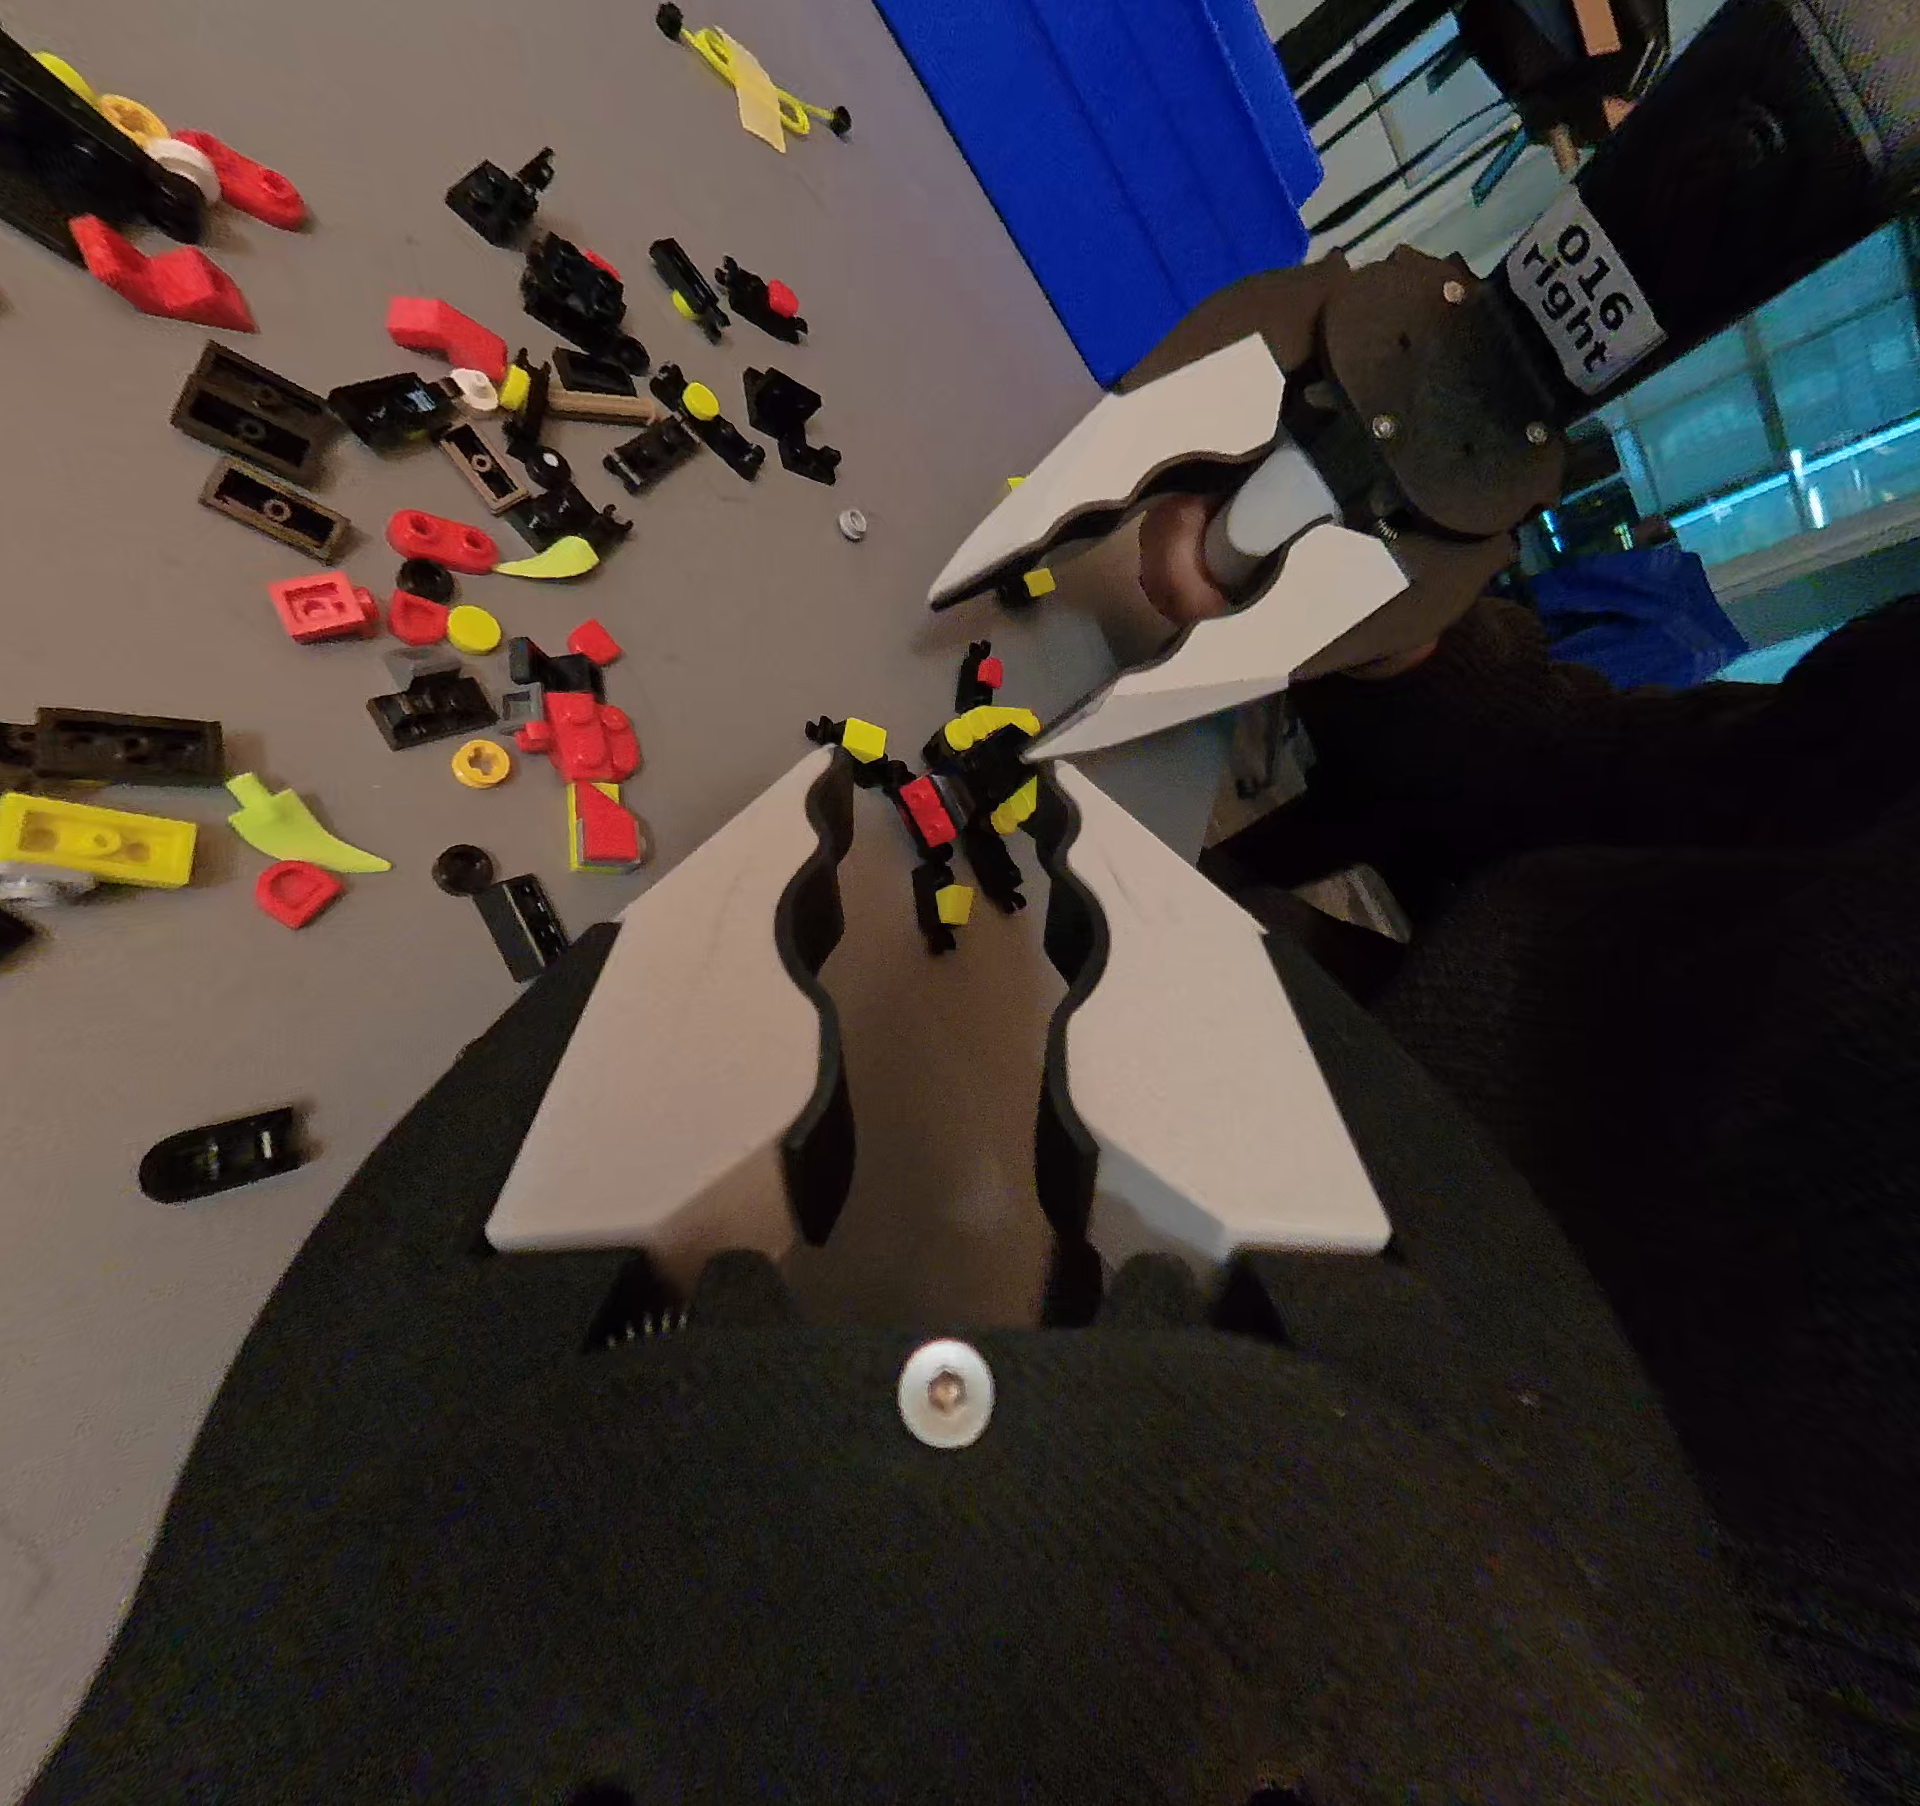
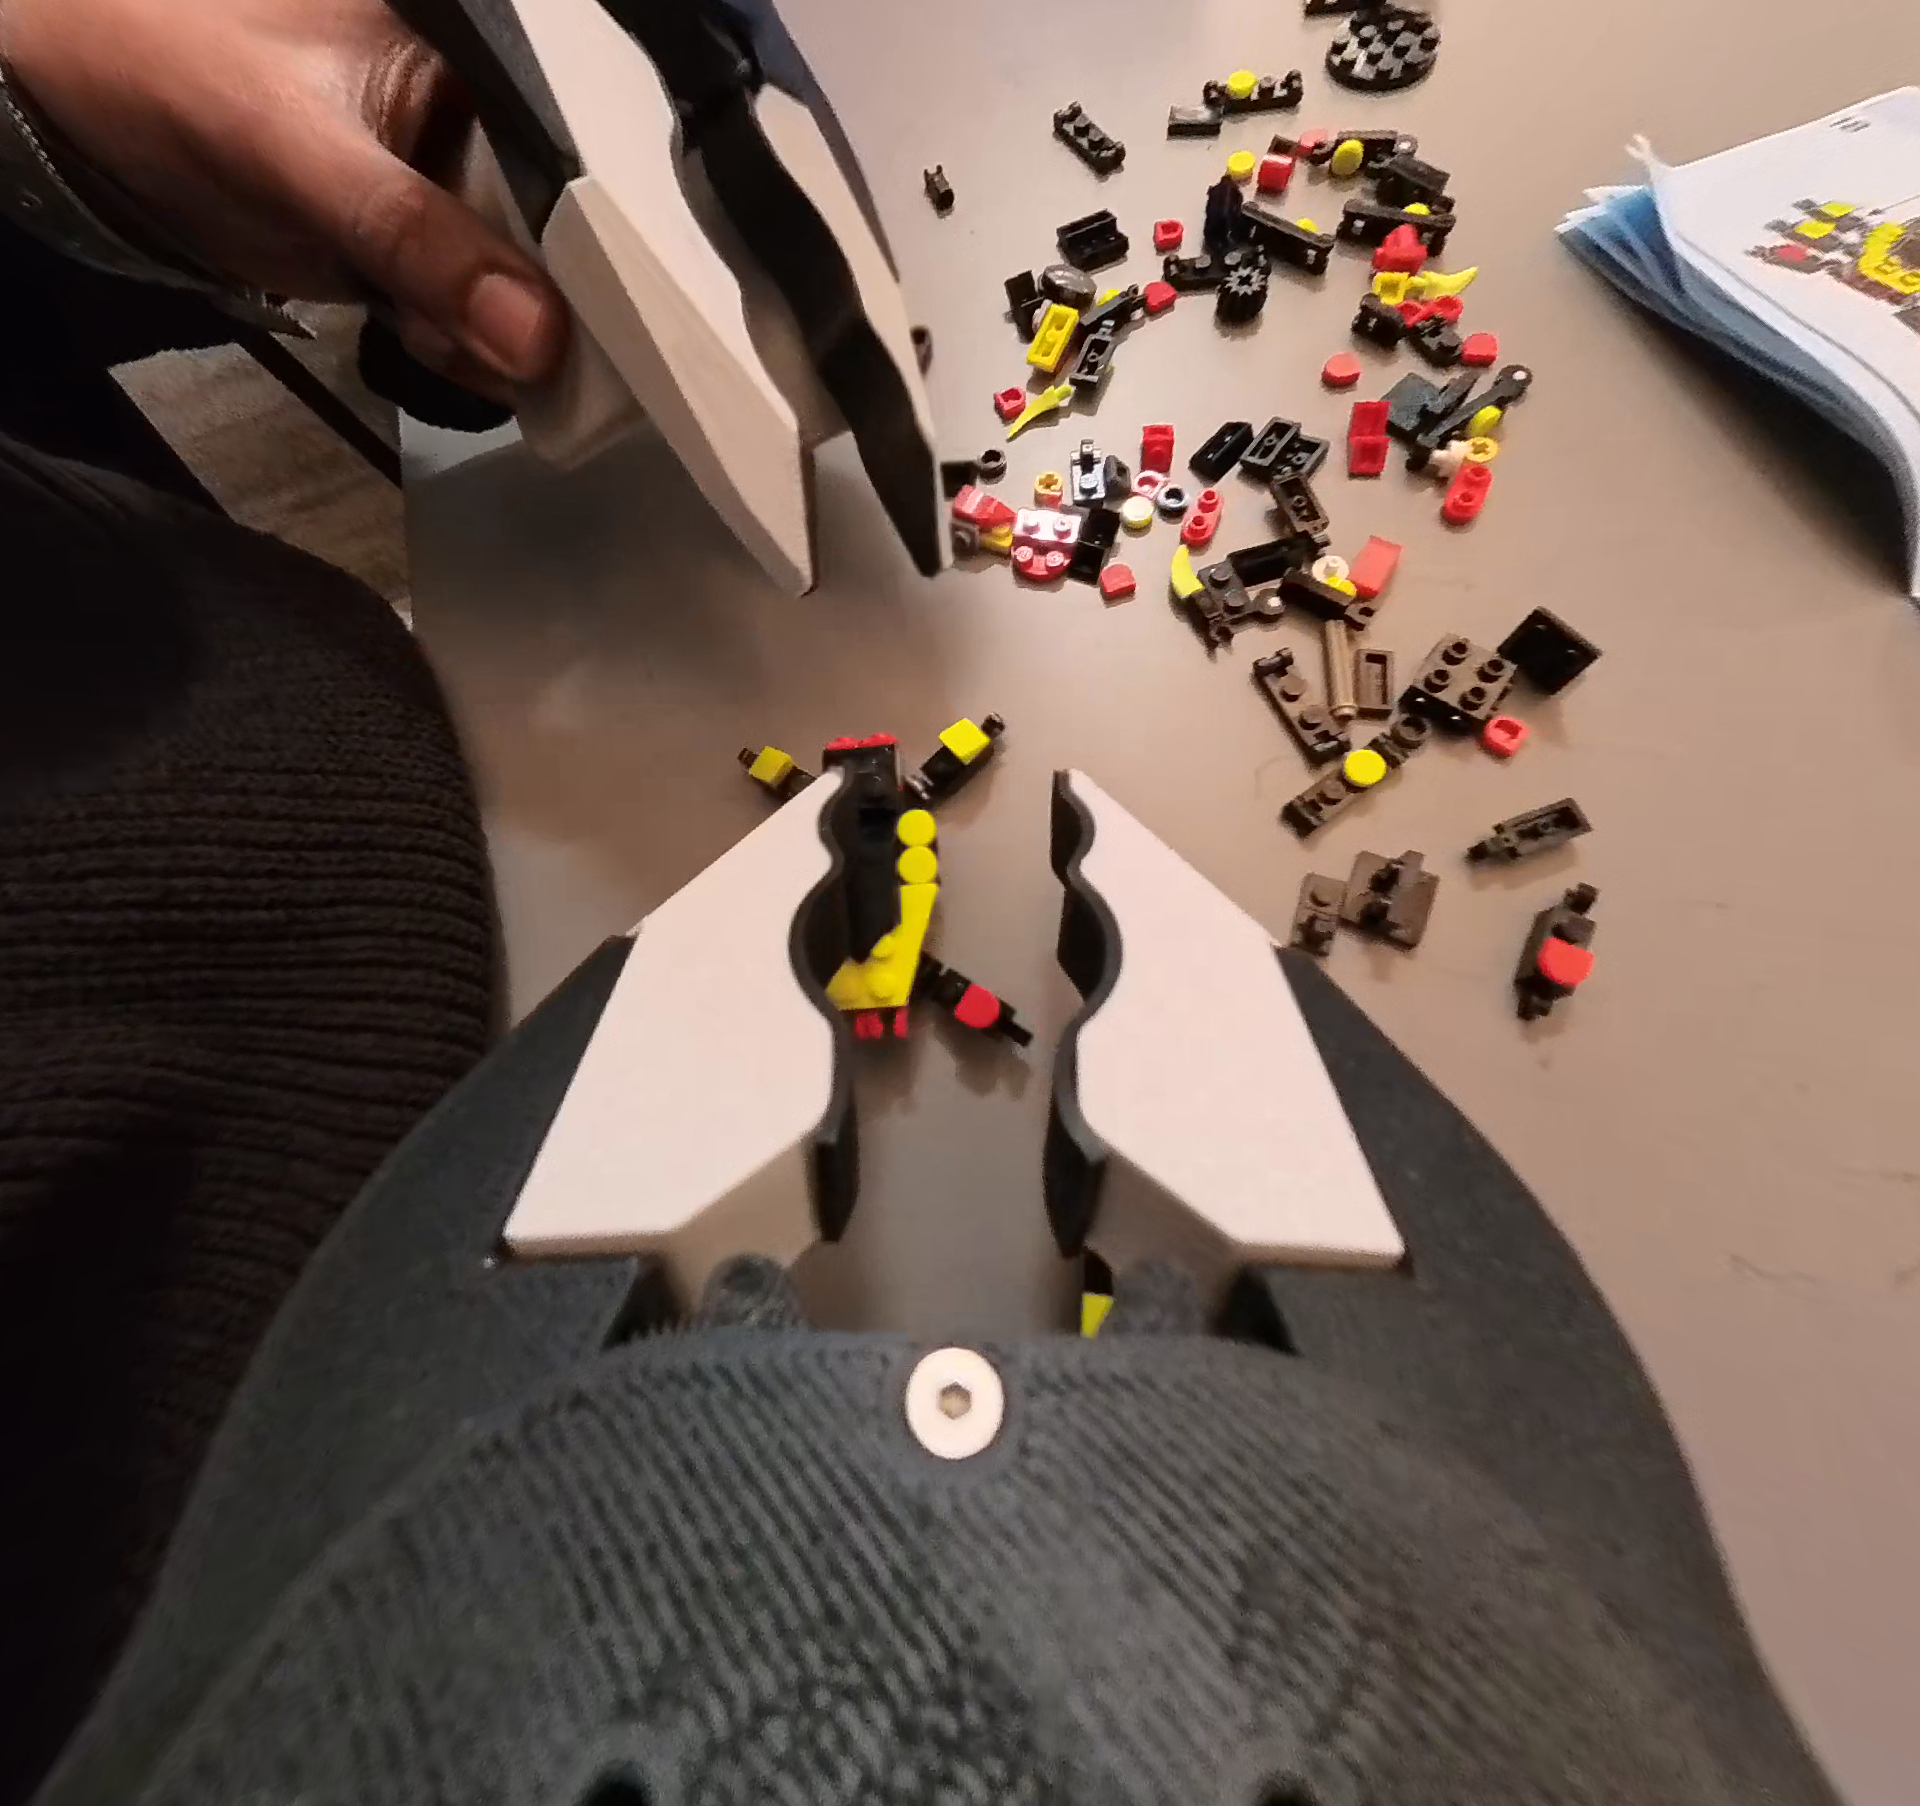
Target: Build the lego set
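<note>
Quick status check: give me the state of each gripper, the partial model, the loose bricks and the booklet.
Left gripper: open, tips at the model.
Right gripper: open, model against one finger.
Model: partly built, lying on the table, ungripped.
Loose bricks: scattered, unassembled.
Booklet: lying open.
Hand: gripping the left gripper.

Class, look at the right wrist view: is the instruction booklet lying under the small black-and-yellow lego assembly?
No: the instruction booklet lies at the table's far right edge, well apart from the lego assembly.
</note>
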Demonstrator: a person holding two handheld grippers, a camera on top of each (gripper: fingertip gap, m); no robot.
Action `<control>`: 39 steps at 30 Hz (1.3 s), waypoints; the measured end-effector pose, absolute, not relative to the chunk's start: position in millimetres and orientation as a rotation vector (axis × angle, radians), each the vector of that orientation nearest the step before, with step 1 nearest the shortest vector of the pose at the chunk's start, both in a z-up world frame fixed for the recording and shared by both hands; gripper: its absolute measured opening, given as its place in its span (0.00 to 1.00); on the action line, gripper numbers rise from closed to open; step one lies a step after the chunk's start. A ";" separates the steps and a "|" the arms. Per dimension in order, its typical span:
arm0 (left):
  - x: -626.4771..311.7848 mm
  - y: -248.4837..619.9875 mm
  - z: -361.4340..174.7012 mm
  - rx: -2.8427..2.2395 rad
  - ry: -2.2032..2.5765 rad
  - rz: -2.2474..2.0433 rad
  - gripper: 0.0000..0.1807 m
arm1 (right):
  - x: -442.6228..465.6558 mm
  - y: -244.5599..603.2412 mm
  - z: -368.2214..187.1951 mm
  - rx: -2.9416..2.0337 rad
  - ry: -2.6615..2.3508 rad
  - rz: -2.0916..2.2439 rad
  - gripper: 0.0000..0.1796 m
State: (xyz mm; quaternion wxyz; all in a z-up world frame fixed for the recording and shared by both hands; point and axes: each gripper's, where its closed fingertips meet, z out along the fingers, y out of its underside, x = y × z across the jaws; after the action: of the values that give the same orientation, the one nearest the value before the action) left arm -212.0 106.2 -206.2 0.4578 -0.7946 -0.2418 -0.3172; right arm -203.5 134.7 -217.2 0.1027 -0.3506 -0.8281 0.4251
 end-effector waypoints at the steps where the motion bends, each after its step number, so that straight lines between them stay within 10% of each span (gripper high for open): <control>1: -210.9 106.4 -206.5 -1.960 -0.594 -0.788 0.19 | -204.2 136.1 -216.9 -1.035 -2.439 1.263 0.20; 39: -212.9 111.0 -207.6 -1.901 -0.627 -0.904 0.22 | -223.9 148.7 -214.2 -1.162 -2.350 1.486 0.19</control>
State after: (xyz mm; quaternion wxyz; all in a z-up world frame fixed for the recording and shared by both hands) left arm -212.9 111.0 -207.6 0.4551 -0.7706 -0.2542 -0.3665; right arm -223.9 148.7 -214.2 0.0640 -0.3847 -0.7784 0.4920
